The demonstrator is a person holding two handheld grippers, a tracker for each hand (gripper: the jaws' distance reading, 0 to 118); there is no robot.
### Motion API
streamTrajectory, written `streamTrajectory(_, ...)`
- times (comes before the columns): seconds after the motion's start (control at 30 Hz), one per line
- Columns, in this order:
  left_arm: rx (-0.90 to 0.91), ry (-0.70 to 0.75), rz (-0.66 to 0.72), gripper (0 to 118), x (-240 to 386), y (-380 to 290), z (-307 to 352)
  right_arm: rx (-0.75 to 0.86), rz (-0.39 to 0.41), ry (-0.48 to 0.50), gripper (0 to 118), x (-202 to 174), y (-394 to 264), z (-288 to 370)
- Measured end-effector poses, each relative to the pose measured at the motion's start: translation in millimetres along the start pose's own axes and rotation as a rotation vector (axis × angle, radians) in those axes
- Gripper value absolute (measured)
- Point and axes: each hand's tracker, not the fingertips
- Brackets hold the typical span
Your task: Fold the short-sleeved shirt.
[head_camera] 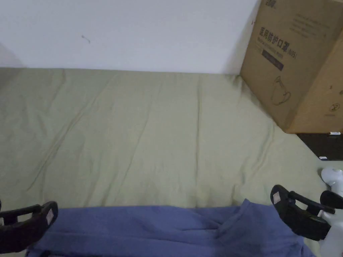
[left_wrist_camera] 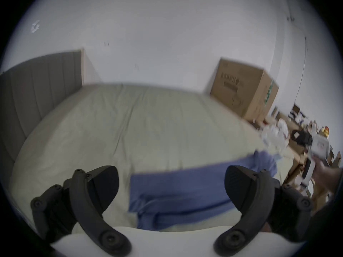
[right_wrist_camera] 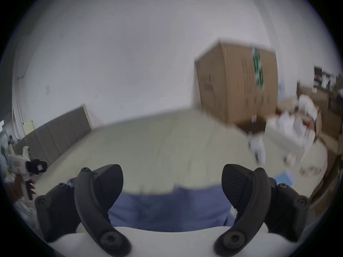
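- Blue short-sleeved shirt (head_camera: 167, 231): lies flat on the pale green bedsheet (head_camera: 150, 134), at 6 o'clock in the head view. Its far edge runs straight from left to right; a raised fold peaks near its right end, at roughly 5 o'clock. In the left gripper view the shirt (left_wrist_camera: 185, 192) stretches from centre towards 3 o'clock; in the right gripper view it (right_wrist_camera: 167, 209) sits at 6 o'clock, between the jaws.
- Left gripper (head_camera: 30, 222): at 8 o'clock in the head view, just beside the shirt's left end. In its own view (left_wrist_camera: 171, 186) the jaws stand wide apart, with nothing between the pads; the shirt lies beyond them, untouched.
- Right gripper (head_camera: 294, 210): at 4 o'clock in the head view, just beside the shirt's right end. In its own view (right_wrist_camera: 172, 185) the jaws are likewise spread and grip nothing.
- Bedsheet: creased lengthwise, covering the bed up to the white wall (head_camera: 134, 33) at 12 o'clock.
- Cardboard box (head_camera: 294, 67): stands on the bed's far right corner, at 2 o'clock, against the wall, well apart from the shirt.
- Grey padded headboard (left_wrist_camera: 37, 94): at 9 o'clock in the left gripper view, along the bed's left side.
- Clutter of boxes and papers (right_wrist_camera: 306, 122): at 3 o'clock in the right gripper view, blurred.
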Motion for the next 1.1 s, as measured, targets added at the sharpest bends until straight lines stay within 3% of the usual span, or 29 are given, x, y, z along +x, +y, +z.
streamTrajectory(0.1,0.247,0.117,-0.09,117,50,12,22,0.056,0.093,-0.037,108,-34,12,7)
streamTrajectory(0.17,0.415,0.162,-0.129,101,80,6,36,0.229,0.109,-0.084,103,-54,5,17)
streamTrajectory(0.2,0.461,0.163,-0.141,68,92,7,40,0.262,0.12,-0.097,88,-60,4,21)
streamTrajectory(0.27,0.462,0.215,-0.178,1,109,2,39,0.275,0.155,-0.149,25,-71,6,23)
streamTrajectory(0.3,0.456,0.215,-0.184,1,114,3,41,0.263,0.143,-0.139,6,-73,8,23)
streamTrajectory(0.4,0.423,0.124,-0.203,1,117,5,47,0.218,0.038,-0.065,6,-67,15,26)
streamTrajectory(0.5,0.363,0.109,-0.186,1,103,20,53,0.194,0.047,-0.079,6,-61,23,31)
streamTrajectory(0.67,-0.051,-0.071,0.026,0,13,37,15,0.193,0.035,-0.038,6,-54,38,49)
streamTrajectory(0.73,-0.226,-0.1,0.13,1,-31,28,-8,0.181,0.044,-0.02,6,-52,39,52)
streamTrajectory(0.8,-0.377,-0.212,0.355,6,-62,6,-31,0.153,0.053,-0.002,6,-54,39,52)
streamTrajectory(0.83,-0.427,-0.244,0.464,26,-84,-11,-43,0.13,0.058,0.001,6,-56,38,50)
streamTrajectory(0.87,-0.447,-0.254,0.548,26,-100,-23,-50,0.118,0.061,-0.001,6,-57,37,48)
streamTrajectory(0.9,-0.424,-0.201,0.501,35,-118,-31,-57,0.104,0.064,0.0,6,-59,35,46)
streamTrajectory(0.93,-0.435,-0.206,0.563,53,-127,-48,-64,0.086,0.067,0.004,6,-60,34,43)
streamTrajectory(1.0,-0.42,-0.225,0.65,108,-145,-67,-74,0.058,0.075,0.004,6,-62,31,37)
streamTrajectory(1.03,-0.394,-0.258,0.722,116,-154,-77,-78,0.042,0.081,0.004,6,-64,31,34)
streamTrajectory(1.1,-0.362,-0.309,0.829,118,-164,-92,-85,0.011,0.091,0.01,6,-70,31,29)
